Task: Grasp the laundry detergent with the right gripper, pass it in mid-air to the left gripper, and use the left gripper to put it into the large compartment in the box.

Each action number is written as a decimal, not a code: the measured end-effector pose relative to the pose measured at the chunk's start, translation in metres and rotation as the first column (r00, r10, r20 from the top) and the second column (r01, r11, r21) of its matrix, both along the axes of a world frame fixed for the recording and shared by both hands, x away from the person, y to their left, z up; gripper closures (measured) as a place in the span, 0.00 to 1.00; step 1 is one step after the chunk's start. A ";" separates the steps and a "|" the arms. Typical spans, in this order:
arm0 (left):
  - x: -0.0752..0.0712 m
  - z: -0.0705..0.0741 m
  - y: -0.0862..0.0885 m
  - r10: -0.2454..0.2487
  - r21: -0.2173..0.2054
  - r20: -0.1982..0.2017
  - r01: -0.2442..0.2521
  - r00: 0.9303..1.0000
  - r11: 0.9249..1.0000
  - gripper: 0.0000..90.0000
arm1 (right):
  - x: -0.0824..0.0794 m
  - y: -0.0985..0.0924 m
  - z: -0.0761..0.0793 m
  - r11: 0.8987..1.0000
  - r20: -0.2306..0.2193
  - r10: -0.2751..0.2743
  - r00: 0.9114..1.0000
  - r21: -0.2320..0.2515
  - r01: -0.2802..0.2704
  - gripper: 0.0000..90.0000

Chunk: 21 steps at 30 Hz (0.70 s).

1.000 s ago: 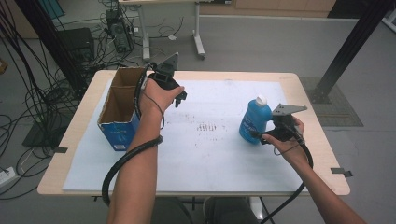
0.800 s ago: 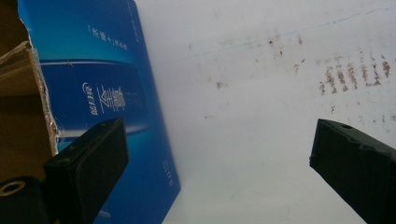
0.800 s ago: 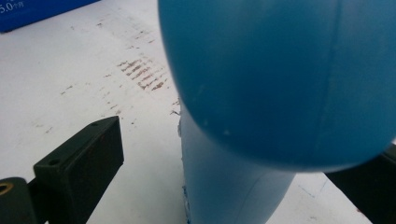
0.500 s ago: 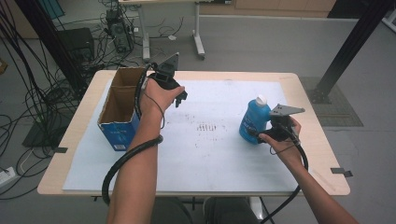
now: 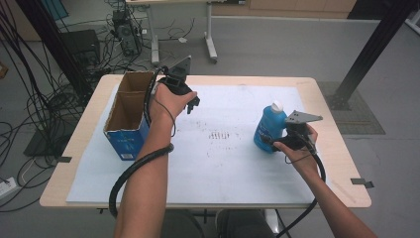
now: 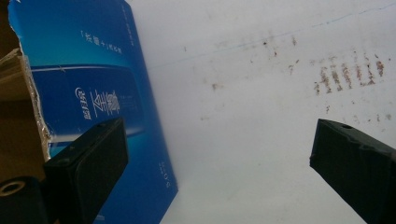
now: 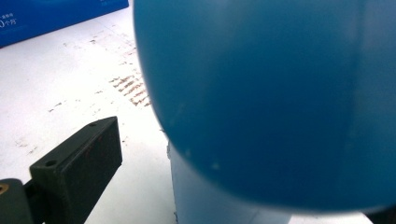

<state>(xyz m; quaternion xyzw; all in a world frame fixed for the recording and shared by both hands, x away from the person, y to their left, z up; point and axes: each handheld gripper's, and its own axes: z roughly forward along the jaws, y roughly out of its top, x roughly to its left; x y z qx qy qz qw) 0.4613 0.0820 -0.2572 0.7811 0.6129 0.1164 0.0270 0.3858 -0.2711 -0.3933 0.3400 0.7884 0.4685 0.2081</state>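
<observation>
A blue bottle (image 5: 267, 128) with a white cap stands upright on the right of the white sheet (image 5: 223, 158). My right gripper (image 5: 278, 141) is level with it on its right side and open. In the right gripper view the bottle (image 7: 261, 93) is very close and sits between the jaws; one finger (image 7: 77, 163) stands clear of it and the other is hidden behind it. My left gripper (image 5: 191, 105) hovers beside an open cardboard box (image 5: 130, 111) with blue sides. It is open, with nothing between its fingers (image 6: 91, 163), and the box wall (image 6: 93, 79) is to its left.
The sheet carries a patch of brown marks (image 5: 224, 135) in the middle. The table's wooden edge (image 5: 341, 148) runs close to the right of the bottle. Cables and a black post (image 5: 366, 54) stand on the floor beyond the table.
My right gripper has crept a little to the left, closer around the bottle. The left gripper and the box have stayed put.
</observation>
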 end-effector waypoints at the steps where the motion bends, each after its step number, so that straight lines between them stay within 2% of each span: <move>1: 0.000 0.000 0.000 0.000 0.000 0.000 0.000 1.000 1.000 0.06 | 0.000 0.000 0.000 1.000 0.000 0.000 1.000 0.000 0.000 0.01; 21: -0.001 0.002 0.000 -0.001 -0.001 0.007 0.001 1.000 1.000 0.06 | -0.001 0.002 -0.001 1.000 0.021 -0.003 1.000 0.016 0.003 0.01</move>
